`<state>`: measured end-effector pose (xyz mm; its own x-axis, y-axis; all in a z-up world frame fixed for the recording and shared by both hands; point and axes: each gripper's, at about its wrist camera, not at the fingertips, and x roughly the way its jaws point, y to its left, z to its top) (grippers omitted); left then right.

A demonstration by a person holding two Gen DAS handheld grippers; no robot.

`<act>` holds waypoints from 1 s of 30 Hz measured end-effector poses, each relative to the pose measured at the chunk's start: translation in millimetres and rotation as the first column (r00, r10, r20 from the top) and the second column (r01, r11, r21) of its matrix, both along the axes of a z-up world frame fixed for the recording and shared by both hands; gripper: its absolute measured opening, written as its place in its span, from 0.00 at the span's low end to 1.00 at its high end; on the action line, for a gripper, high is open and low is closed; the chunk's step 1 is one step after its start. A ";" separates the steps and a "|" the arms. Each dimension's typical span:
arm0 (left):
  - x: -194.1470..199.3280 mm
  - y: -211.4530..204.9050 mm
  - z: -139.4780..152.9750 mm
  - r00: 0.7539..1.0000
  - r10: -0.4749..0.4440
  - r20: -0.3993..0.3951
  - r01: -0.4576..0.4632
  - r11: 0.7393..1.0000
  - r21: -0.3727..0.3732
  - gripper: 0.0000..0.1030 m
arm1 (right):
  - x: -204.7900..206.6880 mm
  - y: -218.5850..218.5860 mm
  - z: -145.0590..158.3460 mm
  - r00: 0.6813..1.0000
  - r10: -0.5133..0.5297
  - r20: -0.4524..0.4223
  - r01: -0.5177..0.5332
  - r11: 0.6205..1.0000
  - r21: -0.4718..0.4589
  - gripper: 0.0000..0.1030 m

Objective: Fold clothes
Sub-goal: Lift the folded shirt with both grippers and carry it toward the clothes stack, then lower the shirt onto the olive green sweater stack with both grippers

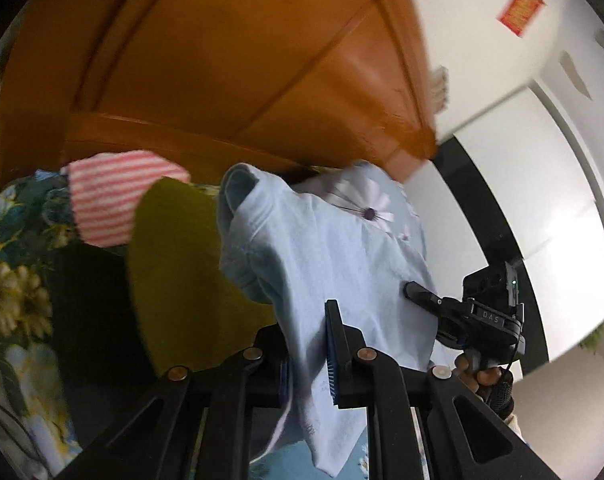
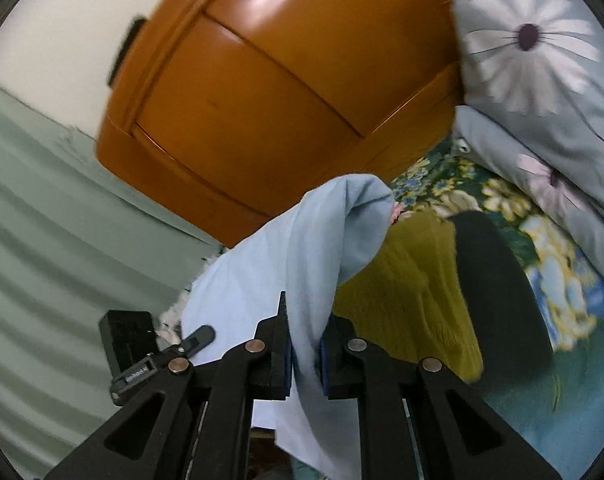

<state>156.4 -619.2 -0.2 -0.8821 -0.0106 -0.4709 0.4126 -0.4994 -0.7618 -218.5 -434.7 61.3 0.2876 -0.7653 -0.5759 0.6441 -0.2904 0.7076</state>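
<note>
Pale-blue garment (image 1: pixel 333 256) pinched in left gripper (image 1: pixel 307 364) jaws and right gripper (image 2: pixel 305 354) jaws, hanging.

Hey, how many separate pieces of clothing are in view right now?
4. The light blue garment is clamped in both grippers; the olive knit, the black piece and the pink-striped one lie on the floral bedspread. More may be hidden underneath.
</note>
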 end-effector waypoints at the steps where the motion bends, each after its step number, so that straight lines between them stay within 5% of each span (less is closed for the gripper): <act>1: -1.6 -6.5 -9.4 1.000 0.007 0.011 -0.007 1.000 0.013 0.15 | -2.5 -7.3 -9.6 1.000 -0.002 0.011 0.001 1.000 0.016 0.10; 10: 0.2 -20.0 -69.6 0.998 0.055 0.006 -0.055 0.995 0.080 0.17 | -33.2 -37.3 -89.2 0.991 -0.065 0.116 0.055 0.995 0.082 0.10; 17: 1.8 -22.6 -68.1 0.998 0.050 0.028 -0.052 0.996 0.069 0.19 | -38.8 -36.3 -91.6 0.991 -0.088 0.098 0.079 0.993 0.091 0.10; 20: 15.5 -15.9 -42.9 0.992 0.086 0.096 -0.083 0.996 -0.034 0.41 | -36.8 -32.0 -76.9 0.996 -0.080 0.036 0.076 0.992 0.105 0.12; 25: 22.5 -6.6 4.1 0.968 0.164 0.189 -0.115 0.962 -0.249 0.44 | -34.8 -10.2 -45.9 0.985 -0.122 -0.125 0.139 0.981 0.139 0.17; 30: -27.0 12.8 36.1 0.959 0.103 0.264 0.016 0.910 -0.415 0.51 | -10.0 -6.5 -9.3 0.955 -0.111 -0.275 0.150 0.981 0.127 0.20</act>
<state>129.5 -606.4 35.9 -0.7129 -0.2902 -0.6384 0.6032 -0.7181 -0.3472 -228.5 -441.2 52.0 0.0130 -0.6889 -0.7247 0.7523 -0.4707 0.4609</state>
